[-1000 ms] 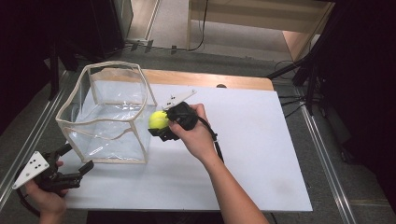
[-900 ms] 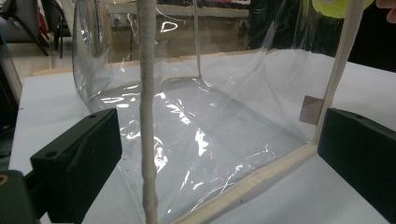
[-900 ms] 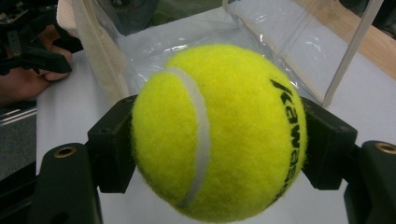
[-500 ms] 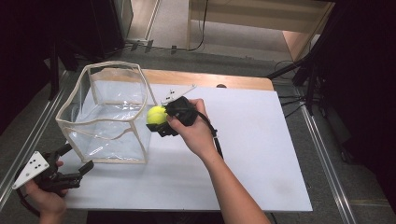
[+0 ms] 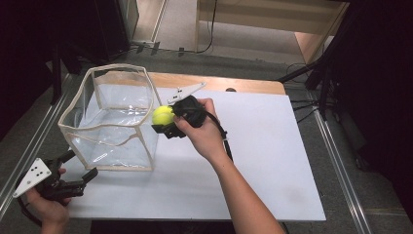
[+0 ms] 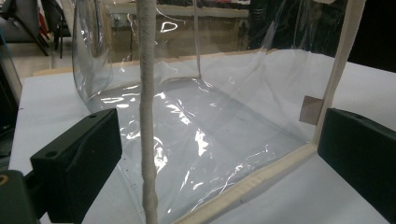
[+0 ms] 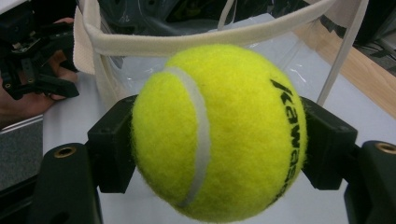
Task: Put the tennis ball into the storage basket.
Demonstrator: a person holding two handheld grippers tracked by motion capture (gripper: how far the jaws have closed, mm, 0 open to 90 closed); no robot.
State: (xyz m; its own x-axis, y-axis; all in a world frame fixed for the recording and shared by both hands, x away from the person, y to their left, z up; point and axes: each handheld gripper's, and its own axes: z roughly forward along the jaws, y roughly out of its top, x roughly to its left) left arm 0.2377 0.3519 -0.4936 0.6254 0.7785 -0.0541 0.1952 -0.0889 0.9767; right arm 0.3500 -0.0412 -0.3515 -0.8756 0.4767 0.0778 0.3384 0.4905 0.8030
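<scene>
A yellow tennis ball (image 5: 162, 115) (image 7: 219, 133) is clamped between the black jaws of my right gripper (image 5: 168, 122) (image 7: 219, 140), held in the air at the right top rim of a clear plastic bag (image 5: 109, 122) (image 6: 196, 116) with cream edging. The bag stands open on the white tabletop (image 5: 263, 146). My left gripper (image 5: 80, 168) (image 6: 219, 158) rests at the table's front left corner, jaws open, facing the bag's near lower edge with nothing between them.
A wooden strip (image 5: 243, 85) runs along the table's far edge. Metal rails (image 5: 341, 165) flank the table on both sides. Cables lie on the floor beyond. The right half of the tabletop is bare white.
My right gripper has carried the ball a little up and left, from beside the bag's right wall to its top rim. The left gripper has stayed put.
</scene>
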